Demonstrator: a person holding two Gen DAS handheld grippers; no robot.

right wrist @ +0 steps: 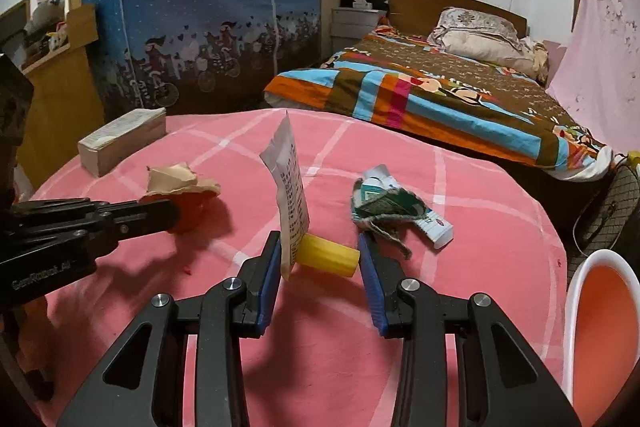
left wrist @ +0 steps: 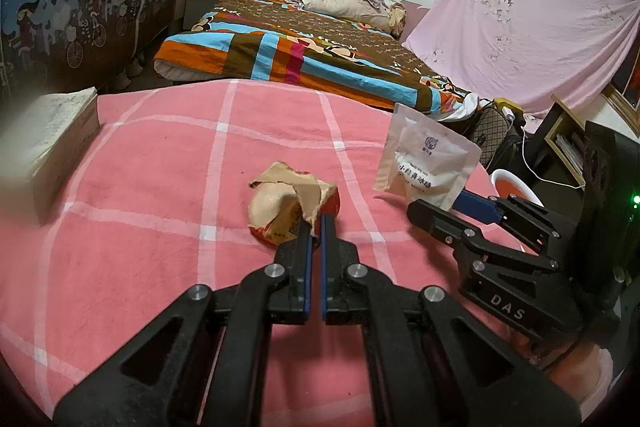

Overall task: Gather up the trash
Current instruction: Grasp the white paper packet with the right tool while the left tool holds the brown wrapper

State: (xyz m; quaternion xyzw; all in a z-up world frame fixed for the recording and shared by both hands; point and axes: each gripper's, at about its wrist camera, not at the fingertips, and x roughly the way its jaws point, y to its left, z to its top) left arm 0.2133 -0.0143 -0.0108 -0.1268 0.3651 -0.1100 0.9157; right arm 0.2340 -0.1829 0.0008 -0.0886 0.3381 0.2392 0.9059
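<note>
Working over a round worktop (left wrist: 160, 167) covered in pink checked cloth, bed behind it. Spotting a white-rimmed orange bin (right wrist: 576, 291) hanging just off the worktop's edge on the right, probably where everything is heading. Ignoring the thick book-like block (right wrist: 120, 143) parked at the far left edge, not looking like trash.

Sitting right in the pick-up step, both sides loaded. Right hand-held gripper (right wrist: 319, 241) half closed and pinching a white pouch (right wrist: 290, 187), standing it upright against one finger, with a yellow cylinder (right wrist: 326, 255) lying crosswise between the pads. Looking like both are getting clamped together, though not being sure the far pad is really biting the cylinder's end. Left hand-held gripper (left wrist: 316, 223) pressed fully together on the torn edge of a crumpled tan wrapper (left wrist: 288, 203), the rest of it resting on the cloth near the middle.

Leaving a squashed green-and-white tube (right wrist: 384, 201) with some stringy bit lying loose on the cloth, just beyond the right fingers.

Guessing at the next move: lifting both loads clear and swinging them over to the bin before letting go. Needing a steady carry on the right, since the cylinder could be slipping out sideways. Then coming back for the tube.
</note>
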